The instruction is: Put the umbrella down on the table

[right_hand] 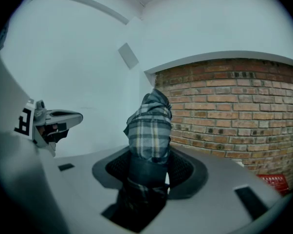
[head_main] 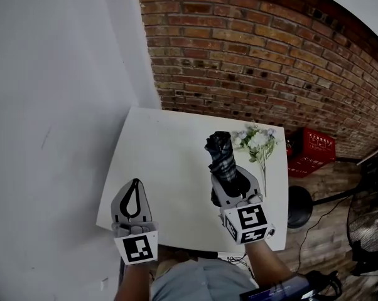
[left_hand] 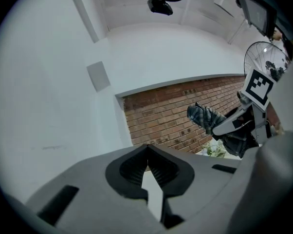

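The umbrella (head_main: pixel 221 158) is soft plaid cloth; the tabletop (head_main: pixel 161 168) smooth, matt white; the wall (head_main: pixel 258 49) rough red brick.

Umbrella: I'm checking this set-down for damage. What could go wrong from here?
1. The flowers lie on the table just beyond the umbrella; laying it forward could crush or shove them.
2. The right gripper holds it with much sticking out past the fingers, so it may roll on release, perhaps off the table's nearby right edge.
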Demonstrator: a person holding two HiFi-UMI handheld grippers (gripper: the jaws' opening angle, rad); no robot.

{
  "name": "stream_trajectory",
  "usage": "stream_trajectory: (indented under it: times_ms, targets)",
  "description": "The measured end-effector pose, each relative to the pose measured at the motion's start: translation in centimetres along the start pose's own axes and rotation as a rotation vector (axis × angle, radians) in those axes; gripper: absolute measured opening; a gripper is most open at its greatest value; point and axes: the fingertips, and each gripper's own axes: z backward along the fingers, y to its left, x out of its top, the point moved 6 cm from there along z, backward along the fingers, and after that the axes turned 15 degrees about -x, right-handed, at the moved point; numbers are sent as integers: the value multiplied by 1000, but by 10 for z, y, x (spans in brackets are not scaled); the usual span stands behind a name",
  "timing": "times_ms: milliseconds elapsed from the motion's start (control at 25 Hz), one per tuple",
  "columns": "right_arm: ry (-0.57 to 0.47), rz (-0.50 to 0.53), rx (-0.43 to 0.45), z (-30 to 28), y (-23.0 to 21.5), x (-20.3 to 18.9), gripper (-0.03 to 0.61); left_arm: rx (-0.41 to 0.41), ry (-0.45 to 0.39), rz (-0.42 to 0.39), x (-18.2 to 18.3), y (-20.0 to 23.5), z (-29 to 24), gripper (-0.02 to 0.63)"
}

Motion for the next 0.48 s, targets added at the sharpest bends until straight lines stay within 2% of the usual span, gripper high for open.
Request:
stream_trajectory:
  times_ms: [480]
  targets:
    - [98,-5,-20,-8,-6,-41,195,-51,42,13,-21,-12,-15,9]
